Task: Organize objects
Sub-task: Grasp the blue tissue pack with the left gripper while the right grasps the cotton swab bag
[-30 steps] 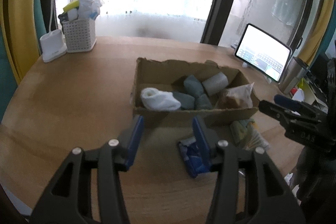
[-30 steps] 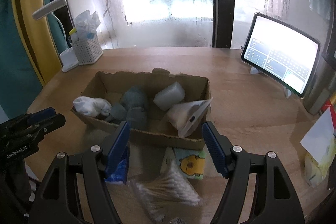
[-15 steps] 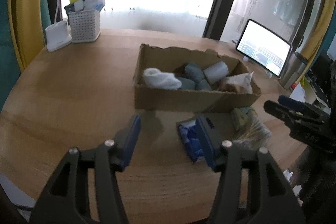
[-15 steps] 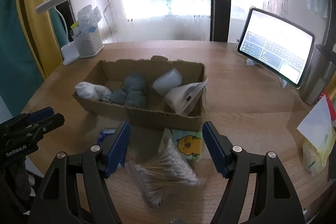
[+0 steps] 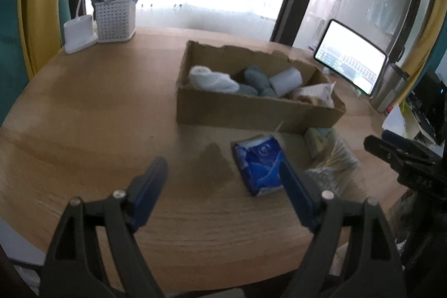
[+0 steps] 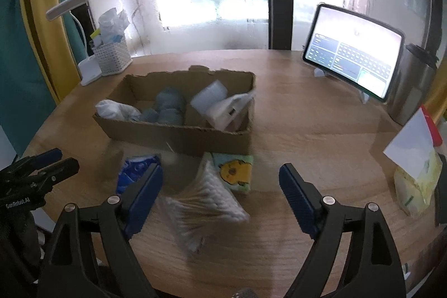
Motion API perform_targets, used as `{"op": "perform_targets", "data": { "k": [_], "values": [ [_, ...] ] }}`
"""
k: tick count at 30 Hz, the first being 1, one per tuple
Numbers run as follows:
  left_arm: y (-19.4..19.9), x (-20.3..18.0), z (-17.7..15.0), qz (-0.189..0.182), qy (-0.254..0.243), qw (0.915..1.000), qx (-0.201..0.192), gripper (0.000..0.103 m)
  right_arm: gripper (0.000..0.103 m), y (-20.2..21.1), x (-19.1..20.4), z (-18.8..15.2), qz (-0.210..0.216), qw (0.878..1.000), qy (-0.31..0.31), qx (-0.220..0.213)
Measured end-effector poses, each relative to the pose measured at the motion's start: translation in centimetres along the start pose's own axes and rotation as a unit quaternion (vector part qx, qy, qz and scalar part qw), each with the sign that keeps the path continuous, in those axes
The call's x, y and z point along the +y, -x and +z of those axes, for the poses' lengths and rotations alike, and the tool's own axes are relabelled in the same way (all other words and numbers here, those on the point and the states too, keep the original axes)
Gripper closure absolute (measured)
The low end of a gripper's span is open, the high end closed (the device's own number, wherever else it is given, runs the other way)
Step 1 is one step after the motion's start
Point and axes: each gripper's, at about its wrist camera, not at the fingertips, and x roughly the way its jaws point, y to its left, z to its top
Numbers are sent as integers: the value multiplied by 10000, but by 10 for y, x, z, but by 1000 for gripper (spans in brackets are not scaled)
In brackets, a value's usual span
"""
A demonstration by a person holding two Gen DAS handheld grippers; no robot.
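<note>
A cardboard box [image 5: 251, 111] [image 6: 178, 134] on the round wooden table holds a white sock, grey rolled socks, a pale roll and a white pouch. In front of it lie a blue tissue packet [image 5: 261, 164] [image 6: 137, 169], a bag of cotton swabs [image 6: 204, 200] [image 5: 332, 166] and a yellow-green packet with a cartoon face [image 6: 233, 171]. My left gripper [image 5: 223, 178] hovers over the table, jaws opening, with the blue packet just inside its right finger and untouched. My right gripper [image 6: 220, 186] is also opening, above the swab bag, pads clear of it.
At the back left stand a white perforated basket [image 5: 115, 21] full of items and a white desk lamp [image 5: 78, 32]. A lit tablet [image 6: 353, 52] on a stand and a metal cup [image 5: 389, 88] sit at the right. A yellow packet [image 6: 416, 186] lies near the right edge.
Both grippers' jaws have spread much wider. Both hands have pulled back from the box and sunk a little, so the blue packet and swab bag show fully.
</note>
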Motion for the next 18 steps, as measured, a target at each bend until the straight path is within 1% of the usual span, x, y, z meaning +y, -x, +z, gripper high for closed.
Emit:
{"op": "perform_targets", "data": {
  "k": [6, 11, 18],
  "values": [
    [-10, -9, -11, -25, -49, 9999, 160, 20, 16, -10, 0, -18, 21, 9997, 77, 231],
    [-15, -9, -18, -12, -48, 9997, 236, 20, 16, -17, 5, -28, 69, 9993, 145, 335],
    [-27, -1, -27, 72, -49, 9991, 412, 20, 15, -33, 24, -43, -25, 9972, 591, 459]
  ]
}}
